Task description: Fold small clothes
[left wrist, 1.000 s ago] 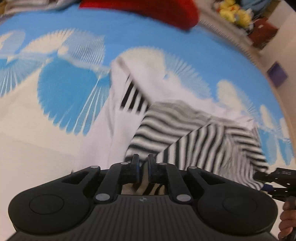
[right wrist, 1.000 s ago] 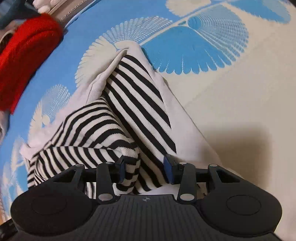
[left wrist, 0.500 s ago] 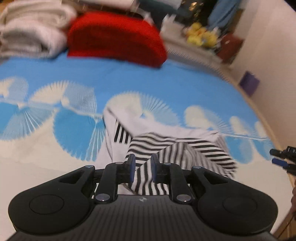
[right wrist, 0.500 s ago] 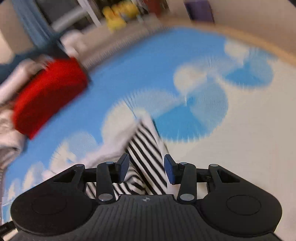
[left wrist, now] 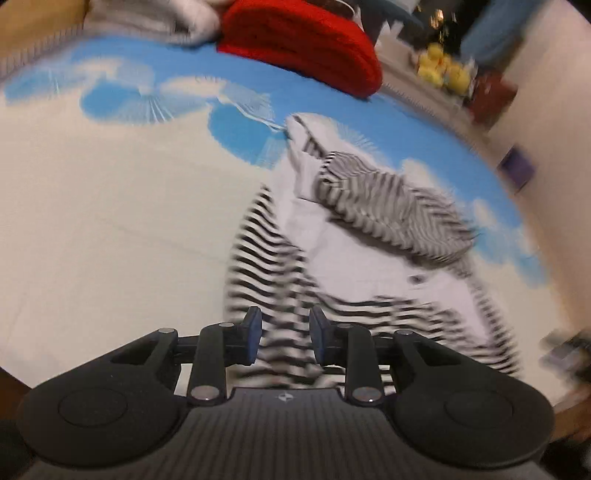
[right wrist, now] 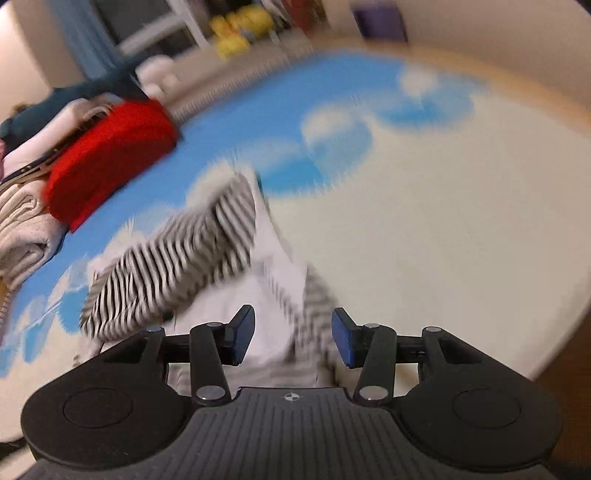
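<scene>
A home bedroom — patterned bedspread (left wrist: 110,192), folded laundry (right wrist: 107,158), yellow plush toys (right wrist: 236,26).

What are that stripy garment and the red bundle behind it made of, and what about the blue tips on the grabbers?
Striped garment: looks like soft, matte knit cotton; it drapes and creases, though motion blur hides the weave. Red folded cloth: thick and fuzzy, probably fleece or heavy knit. Left gripper and right gripper: matte black plastic; the blue pads look rubbery.
</scene>
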{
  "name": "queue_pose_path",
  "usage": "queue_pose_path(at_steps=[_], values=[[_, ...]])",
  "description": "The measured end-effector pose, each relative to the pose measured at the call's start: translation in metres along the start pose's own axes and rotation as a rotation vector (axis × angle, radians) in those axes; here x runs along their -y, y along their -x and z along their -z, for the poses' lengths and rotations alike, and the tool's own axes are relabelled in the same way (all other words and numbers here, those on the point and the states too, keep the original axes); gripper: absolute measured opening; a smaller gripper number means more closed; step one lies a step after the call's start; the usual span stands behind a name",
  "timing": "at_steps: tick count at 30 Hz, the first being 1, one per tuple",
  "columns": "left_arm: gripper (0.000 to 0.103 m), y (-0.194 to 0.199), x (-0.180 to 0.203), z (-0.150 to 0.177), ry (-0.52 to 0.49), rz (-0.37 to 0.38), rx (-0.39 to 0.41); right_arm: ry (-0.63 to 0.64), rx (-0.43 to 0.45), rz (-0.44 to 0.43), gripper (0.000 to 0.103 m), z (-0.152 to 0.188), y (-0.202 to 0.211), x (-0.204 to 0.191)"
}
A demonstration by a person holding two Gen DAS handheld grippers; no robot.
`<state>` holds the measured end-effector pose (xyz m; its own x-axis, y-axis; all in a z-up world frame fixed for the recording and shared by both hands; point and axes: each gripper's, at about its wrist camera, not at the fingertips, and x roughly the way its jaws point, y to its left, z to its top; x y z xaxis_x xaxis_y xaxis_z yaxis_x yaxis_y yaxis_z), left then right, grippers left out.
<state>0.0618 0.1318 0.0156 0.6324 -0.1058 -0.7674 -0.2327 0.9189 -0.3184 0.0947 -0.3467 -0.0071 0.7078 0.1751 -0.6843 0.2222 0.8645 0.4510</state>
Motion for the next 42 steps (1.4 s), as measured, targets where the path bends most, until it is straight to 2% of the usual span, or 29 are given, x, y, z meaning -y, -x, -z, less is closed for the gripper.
queue_pose_path(at_steps=[3,4,5,7,9,13,14,18,21,22,24,25,26,27,28,31,33,35,36,38,40,42], values=[[0.041,-0.011,-0.001,0.005,-0.014,-0.014,-0.058,-0.031,-0.065,0.017,0.048,0.011,-0.006,0.006],[0.049,-0.017,-0.003,0.007,-0.006,-0.015,-0.089,-0.023,-0.080,0.032,0.048,0.014,-0.009,0.005],[0.060,-0.023,-0.006,0.008,0.012,-0.005,-0.125,-0.016,-0.102,0.042,0.048,0.015,-0.014,0.005],[0.071,-0.031,-0.014,0.009,0.064,0.016,-0.177,-0.017,-0.140,0.059,0.050,0.018,-0.022,0.006],[0.077,-0.041,-0.020,0.012,0.118,0.013,-0.200,-0.016,-0.172,0.088,0.051,0.021,-0.032,0.009],[0.077,-0.062,-0.032,0.016,0.207,-0.028,-0.246,-0.010,-0.212,0.119,0.052,0.034,-0.037,0.014],[0.077,-0.066,-0.031,0.016,0.220,-0.015,-0.251,-0.009,-0.218,0.123,0.052,0.037,-0.039,0.015],[0.077,-0.072,-0.022,0.019,0.208,0.008,-0.252,-0.024,-0.239,0.155,0.052,0.044,-0.044,0.020],[0.075,-0.084,-0.016,0.025,0.181,-0.039,-0.274,-0.009,-0.262,0.173,0.052,0.047,-0.050,0.020],[0.071,-0.086,-0.016,0.027,0.172,-0.049,-0.279,0.000,-0.274,0.183,0.052,0.048,-0.052,0.020],[0.037,-0.085,-0.014,0.028,0.130,-0.066,-0.268,0.006,-0.285,0.203,0.052,0.050,-0.056,0.021],[0.010,-0.084,-0.013,0.028,0.117,-0.053,-0.271,0.000,-0.286,0.203,0.049,0.051,-0.056,0.023],[0.010,-0.079,-0.014,0.028,0.118,-0.044,-0.258,-0.007,-0.280,0.196,0.029,0.050,-0.055,0.024],[0.010,-0.071,-0.013,0.027,0.114,-0.046,-0.232,-0.019,-0.270,0.177,0.015,0.048,-0.052,0.024],[0.010,-0.062,-0.011,0.026,0.101,-0.047,-0.203,-0.033,-0.258,0.150,0.006,0.046,-0.048,0.025],[0.010,-0.038,-0.013,0.023,0.100,-0.026,-0.127,-0.054,-0.184,0.080,0.005,0.038,-0.028,0.023],[0.012,-0.043,-0.019,0.027,0.116,-0.037,-0.162,-0.040,-0.177,0.096,0.005,0.036,-0.025,0.024],[0.023,-0.059,-0.026,0.032,0.132,-0.059,-0.252,-0.046,-0.239,0.132,0.006,0.042,-0.036,0.028],[0.026,-0.064,-0.029,0.035,0.148,-0.059,-0.279,-0.041,-0.282,0.155,0.008,0.045,-0.043,0.029],[0.038,-0.064,-0.034,0.032,0.177,-0.058,-0.276,-0.031,-0.304,0.194,0.027,0.048,-0.048,0.030],[0.043,-0.061,-0.036,0.030,0.188,-0.058,-0.265,-0.029,-0.287,0.209,0.032,0.047,-0.046,0.029],[0.044,-0.061,-0.038,0.030,0.202,-0.057,-0.260,-0.039,-0.288,0.199,0.033,0.048,-0.046,0.030]])
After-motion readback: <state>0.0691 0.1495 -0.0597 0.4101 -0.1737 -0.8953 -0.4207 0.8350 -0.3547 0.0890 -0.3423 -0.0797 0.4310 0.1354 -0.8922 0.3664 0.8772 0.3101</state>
